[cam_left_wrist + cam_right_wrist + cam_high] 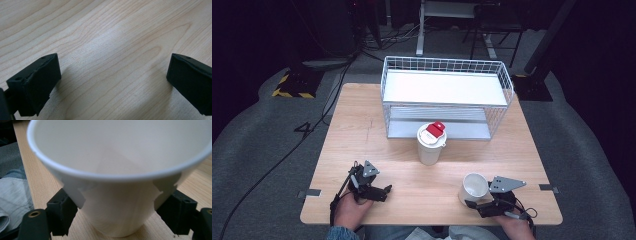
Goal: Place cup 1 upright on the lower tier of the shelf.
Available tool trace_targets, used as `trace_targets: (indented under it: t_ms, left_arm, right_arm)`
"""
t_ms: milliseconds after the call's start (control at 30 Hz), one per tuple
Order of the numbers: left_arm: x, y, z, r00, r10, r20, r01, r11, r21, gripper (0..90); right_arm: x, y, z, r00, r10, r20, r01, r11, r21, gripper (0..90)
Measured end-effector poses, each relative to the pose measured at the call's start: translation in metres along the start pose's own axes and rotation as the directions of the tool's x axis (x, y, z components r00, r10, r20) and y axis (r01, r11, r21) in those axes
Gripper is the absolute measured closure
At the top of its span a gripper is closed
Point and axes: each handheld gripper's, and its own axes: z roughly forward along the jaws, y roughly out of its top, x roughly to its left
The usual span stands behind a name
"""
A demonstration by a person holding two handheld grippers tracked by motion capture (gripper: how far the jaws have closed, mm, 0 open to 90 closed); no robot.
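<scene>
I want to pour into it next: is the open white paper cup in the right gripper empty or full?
Empty. The right gripper view looks into the white paper cup and shows bare white walls down to a dry bottom.

High view: table (377,145) brightly lit from above, surroundings near black, image soft; wire basket (447,87) shelf glares white; gripper views: soft shadows, near cup (120,182) rim blurred.

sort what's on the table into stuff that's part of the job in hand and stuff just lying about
In the job:
- open white paper cup, clamped by the right gripper

Lying about:
- lidded white cup with a red tab
- white wire basket rack
- left gripper, open over bare wooden table
</scene>
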Motion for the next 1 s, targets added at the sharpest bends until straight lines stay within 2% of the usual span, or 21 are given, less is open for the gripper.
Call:
trace_targets:
  t_ms: [367, 500, 733, 1000]
  left_arm:
    - [0.000, 0.000, 0.000, 1.0000, 0.000, 0.000, 0.000, 1.0000, 0.000, 0.0]
    - [0.000, 0.000, 0.000, 1.0000, 0.000, -0.001, 0.000, 1.0000, 0.000, 0.0]
    - [0.000, 0.000, 0.000, 1.0000, -0.001, 0.000, 0.001, 1.0000, 0.001, 0.0]
    - [0.000, 0.000, 0.000, 1.0000, -0.001, -0.001, 0.001, 1.0000, 0.001, 0.0]
  right_arm:
    - [0.000, 0.003, -0.001, 1.0000, -0.007, 0.003, 0.007, 1.000, 0.019, 23.4]
    - [0.002, 0.006, -0.001, 0.9999, -0.004, -0.014, 0.004, 0.999, 0.035, 23.5]
    - [0.003, 0.015, -0.004, 0.9998, -0.017, -0.013, 0.017, 0.999, 0.048, 23.5]
    - [-0.002, 0.031, -0.011, 0.9998, -0.021, 0.003, 0.021, 0.999, 0.048, 23.6]
